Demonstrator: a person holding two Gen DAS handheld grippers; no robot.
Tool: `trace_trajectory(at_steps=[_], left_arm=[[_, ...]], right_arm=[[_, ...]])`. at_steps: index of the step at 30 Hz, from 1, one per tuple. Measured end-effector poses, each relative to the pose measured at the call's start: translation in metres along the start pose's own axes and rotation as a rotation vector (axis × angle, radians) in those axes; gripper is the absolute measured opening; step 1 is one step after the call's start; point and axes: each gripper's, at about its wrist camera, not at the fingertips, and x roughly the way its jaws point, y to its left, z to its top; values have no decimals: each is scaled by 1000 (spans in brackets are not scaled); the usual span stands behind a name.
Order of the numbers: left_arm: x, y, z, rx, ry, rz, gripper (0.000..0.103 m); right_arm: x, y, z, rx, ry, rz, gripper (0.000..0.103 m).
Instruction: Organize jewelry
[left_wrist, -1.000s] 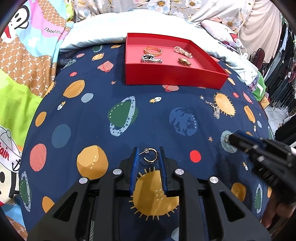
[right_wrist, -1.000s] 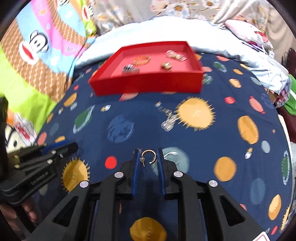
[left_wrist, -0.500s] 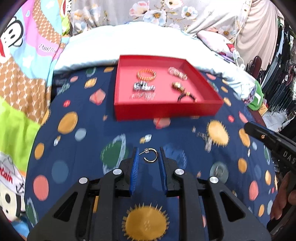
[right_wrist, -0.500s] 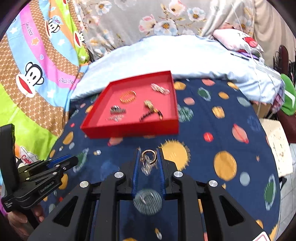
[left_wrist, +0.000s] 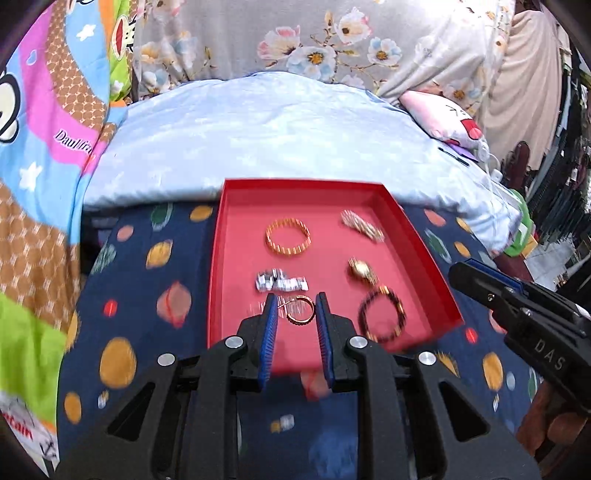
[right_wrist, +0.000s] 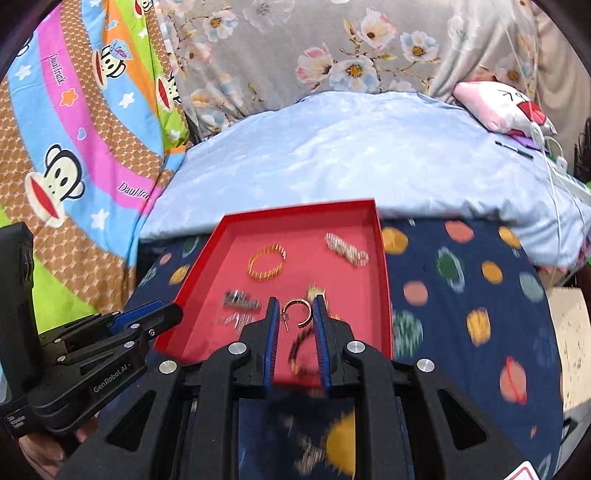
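Observation:
Each gripper holds a small gold hoop earring. My left gripper (left_wrist: 295, 312) is shut on one hoop earring (left_wrist: 300, 314), held above the near part of the red tray (left_wrist: 218, 258). My right gripper (right_wrist: 295, 312) is shut on the other hoop earring (right_wrist: 300, 313), also over the tray's (right_wrist: 384, 280) near edge. Inside the tray lie a gold bangle (left_wrist: 288, 236), a pale chain bracelet (left_wrist: 362, 226), a silver piece (left_wrist: 280, 283), a gold watch (left_wrist: 362, 271) and a dark bead bracelet (left_wrist: 382, 314). The right gripper shows at the right of the left wrist view, the left gripper at the left of the right wrist view.
The tray rests on a navy planet-print cloth (left_wrist: 147, 295). Behind it lies a pale blue quilt (left_wrist: 277, 140), then floral fabric (left_wrist: 332, 44). A cartoon monkey blanket (right_wrist: 74, 147) fills the left. A pink and white pillow (right_wrist: 506, 107) sits at the back right.
Both grippers have risen and moved forward from the navy cloth to above the red tray, each still holding its earring. The tray now lies directly under the fingertips.

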Motion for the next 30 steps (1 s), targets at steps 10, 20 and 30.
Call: trace_trajectory(at_steps=[10,20,30], left_arm=[[74,12,44,-27,52,12,20],[111,25,56,-63,75,40,22],[59,44,54,-84,13,47,24]], right_arm=[[79,-12,43,-4,56,-14,17],[124,-14,49,-27,96,-69,21],[54,-20,42,-1,-1,-79,29]])
